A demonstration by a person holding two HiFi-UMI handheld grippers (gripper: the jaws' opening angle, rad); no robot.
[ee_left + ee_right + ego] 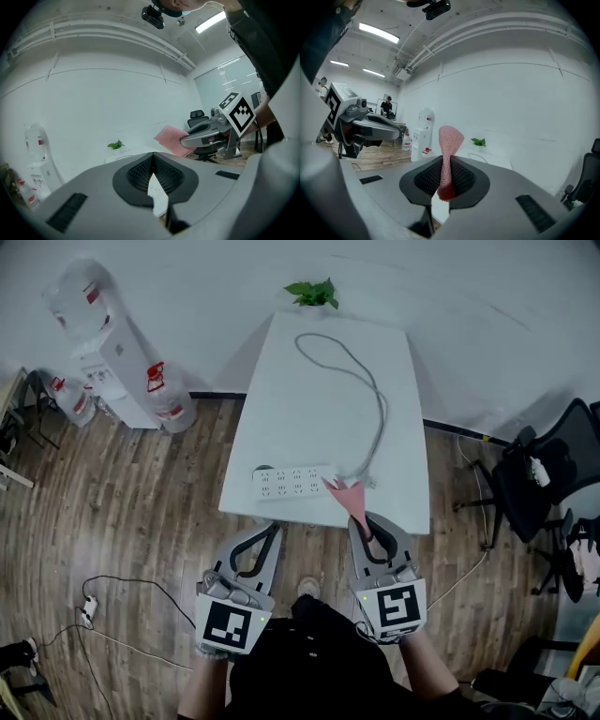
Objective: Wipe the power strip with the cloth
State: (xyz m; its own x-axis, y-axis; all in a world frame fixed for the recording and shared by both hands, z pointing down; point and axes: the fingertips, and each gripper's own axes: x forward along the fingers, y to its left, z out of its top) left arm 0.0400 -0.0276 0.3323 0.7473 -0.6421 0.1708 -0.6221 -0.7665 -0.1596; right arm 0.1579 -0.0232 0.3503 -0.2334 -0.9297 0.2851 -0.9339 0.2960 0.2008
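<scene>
A white table (319,409) stands on wood flooring by a pale wall. The power strip (292,482) lies along its near edge, with its cable (375,399) looping away behind. The right gripper (364,521) pinches the pink cloth (349,495) and holds it forward at the strip's cable end, likely ready to wipe. The left gripper (272,529) hovers off the edge, its jaws together and empty.

The left gripper (274,527) holds its jaws together, empty; the right gripper (362,520) pinches the pink cloth (348,491).
</scene>
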